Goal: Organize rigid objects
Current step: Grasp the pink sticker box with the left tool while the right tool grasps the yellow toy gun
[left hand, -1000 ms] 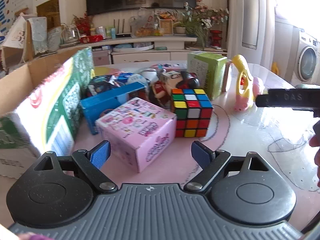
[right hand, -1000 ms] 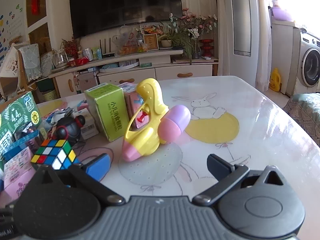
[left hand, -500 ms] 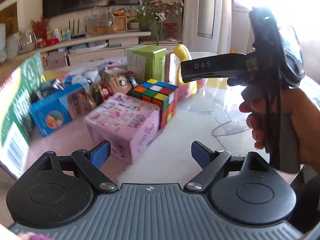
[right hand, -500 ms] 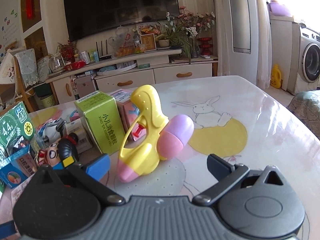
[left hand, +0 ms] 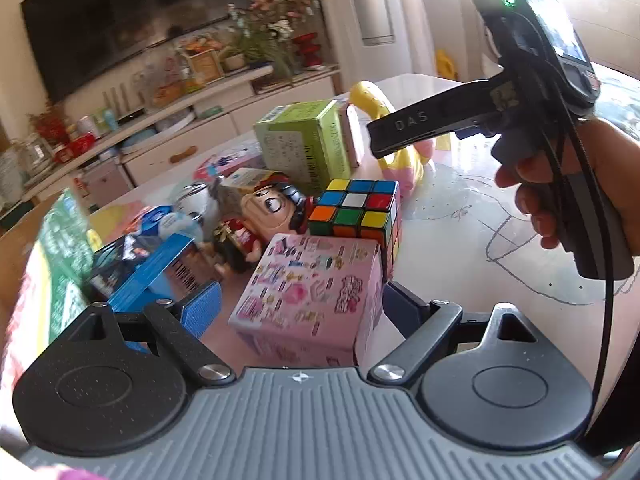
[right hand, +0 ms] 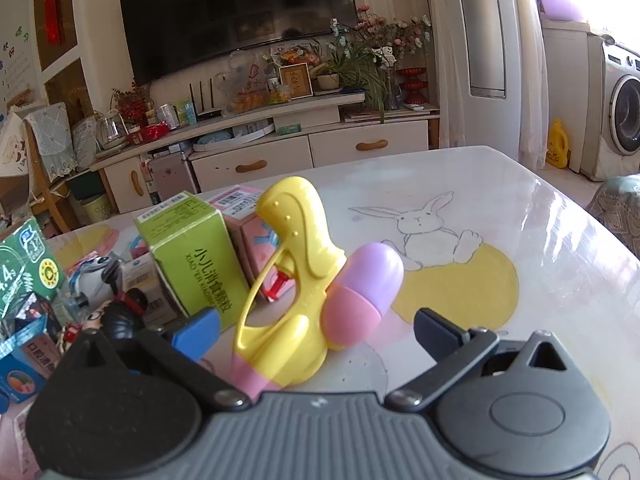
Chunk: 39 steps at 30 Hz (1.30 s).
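A pink sticker-covered box [left hand: 312,296] sits on the table between the open fingers of my left gripper [left hand: 298,306], which straddles it without closing. Behind it stand a Rubik's cube [left hand: 360,210], a cartoon figure [left hand: 260,216] and a green box [left hand: 308,140]. My right gripper [right hand: 316,326] is open around a yellow toy water gun [right hand: 288,280] with a pink and purple capsule tank [right hand: 360,292]; the toy lies between the fingers, untouched. The green box [right hand: 196,252] stands left of the toy. The right gripper's body [left hand: 532,92] shows in the left wrist view.
A blue box [left hand: 160,272] and a large green-and-white carton [left hand: 60,264] lie left of the pink box, beside a cardboard box wall [left hand: 16,256]. A pink carton [right hand: 248,216] stands behind the water gun. The table [right hand: 500,240] with rabbit drawings extends right.
My left gripper has swung right and come forward over the pink box, which now sits between its fingers. My right gripper has closed in on the yellow water gun.
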Motion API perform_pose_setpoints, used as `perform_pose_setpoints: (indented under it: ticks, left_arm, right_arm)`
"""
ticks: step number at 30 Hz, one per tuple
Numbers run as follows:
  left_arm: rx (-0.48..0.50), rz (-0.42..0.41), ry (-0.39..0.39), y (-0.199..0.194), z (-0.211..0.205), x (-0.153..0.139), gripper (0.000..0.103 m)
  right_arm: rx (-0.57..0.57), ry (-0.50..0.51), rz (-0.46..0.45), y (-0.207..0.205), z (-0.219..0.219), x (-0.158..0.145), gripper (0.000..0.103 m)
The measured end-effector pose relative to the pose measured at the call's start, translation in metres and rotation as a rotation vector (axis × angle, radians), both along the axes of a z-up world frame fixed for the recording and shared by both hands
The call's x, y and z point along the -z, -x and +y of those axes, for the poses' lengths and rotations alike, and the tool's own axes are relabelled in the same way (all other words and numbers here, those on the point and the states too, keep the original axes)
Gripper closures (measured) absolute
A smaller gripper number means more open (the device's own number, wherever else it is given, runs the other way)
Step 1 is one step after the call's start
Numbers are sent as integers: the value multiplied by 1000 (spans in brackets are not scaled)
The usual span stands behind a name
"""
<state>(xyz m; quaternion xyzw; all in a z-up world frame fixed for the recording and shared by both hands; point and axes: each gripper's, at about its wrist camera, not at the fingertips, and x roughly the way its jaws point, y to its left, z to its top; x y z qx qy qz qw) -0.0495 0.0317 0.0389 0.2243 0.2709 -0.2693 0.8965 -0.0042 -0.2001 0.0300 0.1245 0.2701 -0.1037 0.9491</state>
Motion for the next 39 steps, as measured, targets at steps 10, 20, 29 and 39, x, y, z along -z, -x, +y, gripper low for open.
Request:
perform_pose_setpoints:
  ticks: [10,20,29,39]
  left_arm:
    - [18,84,5,-36,-14,13,0]
    - [-32,104,5,-39,-22,14,0]
    - [-83,105,28,-37,-17,12,3]
    - [-139,125,108,-45,-3,2,7]
  right_arm:
    - [-8,-16,36,-21,-3,8,1]
    - [-10,-32,48,-26,-10,10,21]
    - [-27,-80,38,-17,-18,10,24]
    - [-13,-34,27,0,-13,5,25]
